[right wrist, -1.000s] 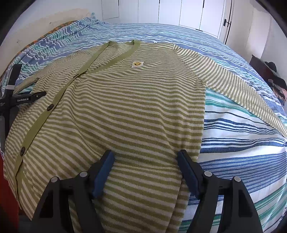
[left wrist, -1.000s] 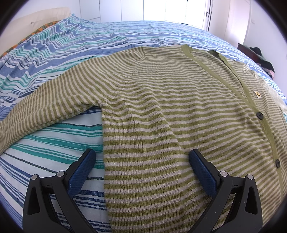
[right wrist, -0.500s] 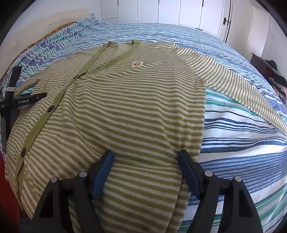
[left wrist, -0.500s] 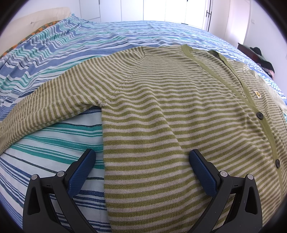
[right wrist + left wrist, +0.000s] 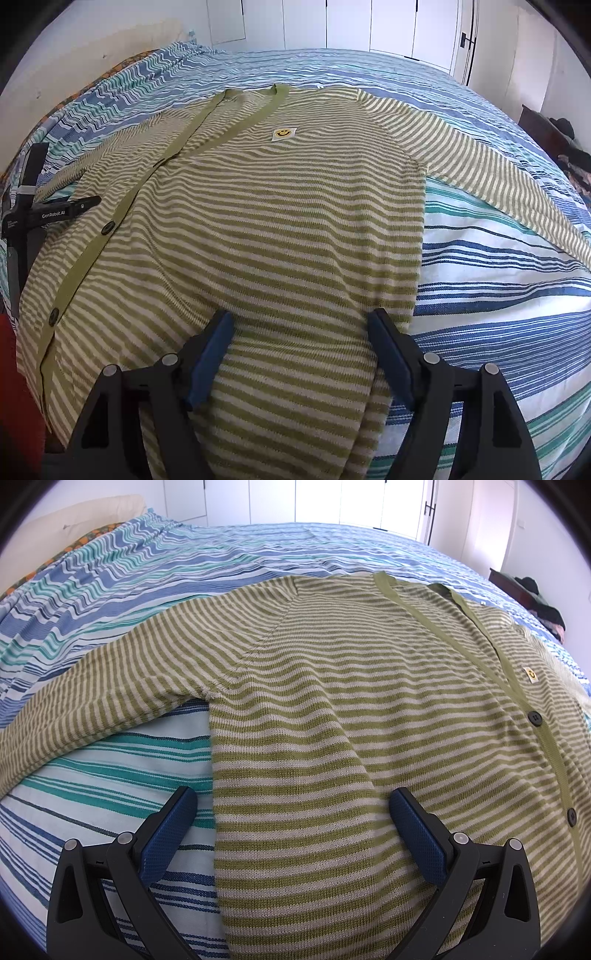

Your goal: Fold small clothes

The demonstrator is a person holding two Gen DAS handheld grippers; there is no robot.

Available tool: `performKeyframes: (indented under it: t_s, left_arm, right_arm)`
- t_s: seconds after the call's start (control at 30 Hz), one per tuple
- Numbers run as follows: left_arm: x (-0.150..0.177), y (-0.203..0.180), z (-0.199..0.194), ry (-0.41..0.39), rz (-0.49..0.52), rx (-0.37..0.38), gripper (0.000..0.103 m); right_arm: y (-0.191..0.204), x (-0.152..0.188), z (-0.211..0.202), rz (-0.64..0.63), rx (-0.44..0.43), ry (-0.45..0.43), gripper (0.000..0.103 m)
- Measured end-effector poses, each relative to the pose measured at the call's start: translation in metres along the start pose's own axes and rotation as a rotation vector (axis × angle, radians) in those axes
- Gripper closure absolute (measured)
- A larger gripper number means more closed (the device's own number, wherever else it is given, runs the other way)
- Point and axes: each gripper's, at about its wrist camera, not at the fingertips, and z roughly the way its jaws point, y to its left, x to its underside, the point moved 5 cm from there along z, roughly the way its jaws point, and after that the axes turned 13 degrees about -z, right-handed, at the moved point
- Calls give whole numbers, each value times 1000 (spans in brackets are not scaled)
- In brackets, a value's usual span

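A green-and-cream striped cardigan (image 5: 332,701) lies flat and buttoned on the bed, sleeves spread out to both sides. My left gripper (image 5: 293,799) is open low over its lower left part. The left fingertip (image 5: 184,801) is over the sheet and the right one over the knit, so the garment's side edge runs between them. In the right wrist view the cardigan (image 5: 280,221) shows its yellow smiley patch (image 5: 284,133). My right gripper (image 5: 302,320) is open over the lower right part, both pads above the knit and gripping nothing.
The bed sheet (image 5: 498,277) has blue and teal stripes and spreads wide around the garment. A cream pillow (image 5: 74,528) lies at the far left. Dark clothes (image 5: 535,590) are piled past the bed's right side. White cupboard doors (image 5: 391,26) stand behind.
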Motion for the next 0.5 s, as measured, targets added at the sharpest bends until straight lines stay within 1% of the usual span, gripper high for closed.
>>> performKeyframes:
  t_s: [0.5]
  left_arm:
    - [0,0,0,0,0,0,0]
  right_arm:
    - [1,1,-1,4,-7,-6,26]
